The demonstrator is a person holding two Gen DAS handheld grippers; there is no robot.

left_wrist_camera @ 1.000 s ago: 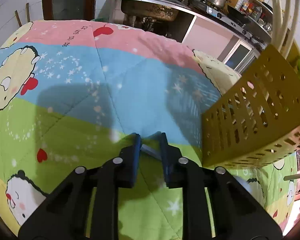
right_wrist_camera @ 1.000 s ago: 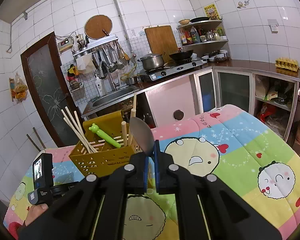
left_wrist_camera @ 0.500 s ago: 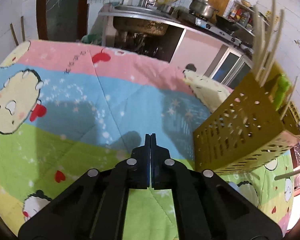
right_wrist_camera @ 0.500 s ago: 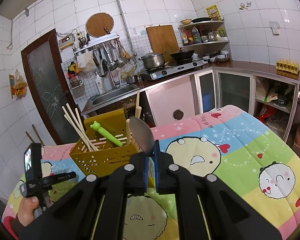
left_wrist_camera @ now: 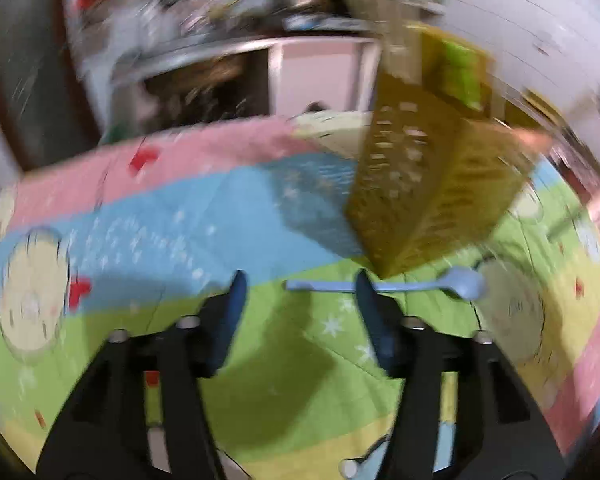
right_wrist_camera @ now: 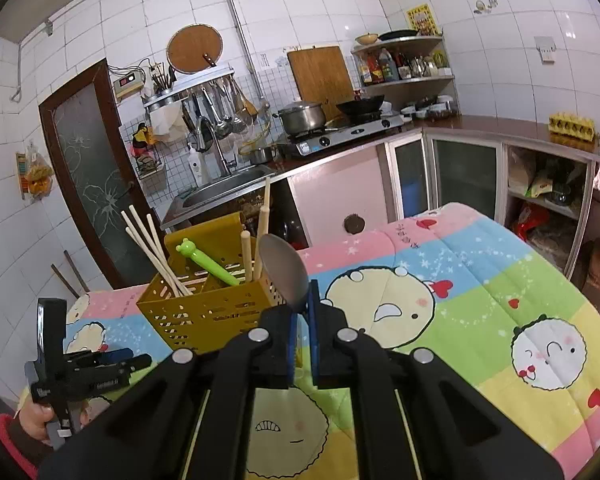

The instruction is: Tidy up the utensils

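Writing nowhere legible; left hand-held gripper (left_wrist_camera: pixel 298 284) just opening, empty; right hand-held gripper (right_wrist_camera: pixel 302 300) clamps spoon (right_wrist_camera: pixel 284 272).

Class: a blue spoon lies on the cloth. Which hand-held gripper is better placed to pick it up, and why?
Left. The left hand-held gripper is open just above the blue spoon; the right hand-held gripper is shut on a metal spoon.

One mustard-yellow perforated plastic utensil basket (right_wrist_camera: pixel 204 312) stands near the tabletop's far left corner. Two spoons: one light blue plastic spoon (left_wrist_camera: pixel 452 282) lying flat, one grey metal spoon (right_wrist_camera: pixel 284 272). One green bear-headed plastic utensil (right_wrist_camera: pixel 208 262). About four pale chopsticks (right_wrist_camera: pixel 152 248) and three wooden handles (right_wrist_camera: pixel 246 254) in the basket.
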